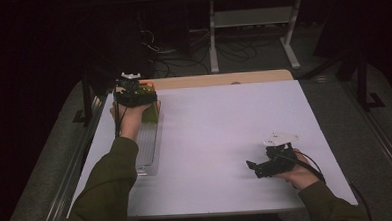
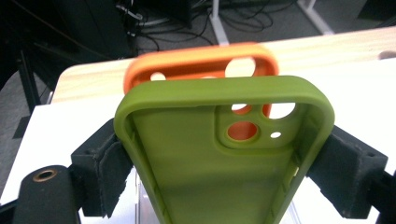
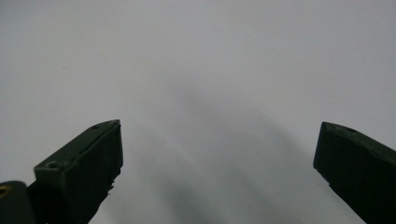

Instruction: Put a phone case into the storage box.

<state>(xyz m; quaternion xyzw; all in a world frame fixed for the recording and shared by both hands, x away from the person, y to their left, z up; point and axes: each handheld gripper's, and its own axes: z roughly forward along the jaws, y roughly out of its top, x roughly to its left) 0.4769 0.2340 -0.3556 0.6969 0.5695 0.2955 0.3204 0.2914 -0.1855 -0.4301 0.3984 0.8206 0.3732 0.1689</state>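
Nearest the person, the right gripper is resting on the white table, its jaws standing wide apart with nothing between them. Farther off at the table's left, the left gripper is grasping a green phone case by its sides above a clear rack; an orange phone case is sitting just behind.

A green phone case fills the centre of the left gripper view, its hollow side facing the camera and its camera cutouts toward 1 o'clock. The two black jaws of the left gripper press its long edges from 8 and 4 o'clock. An orange phone case stands just behind it at 12 o'clock, on a white table edged with pale wood.
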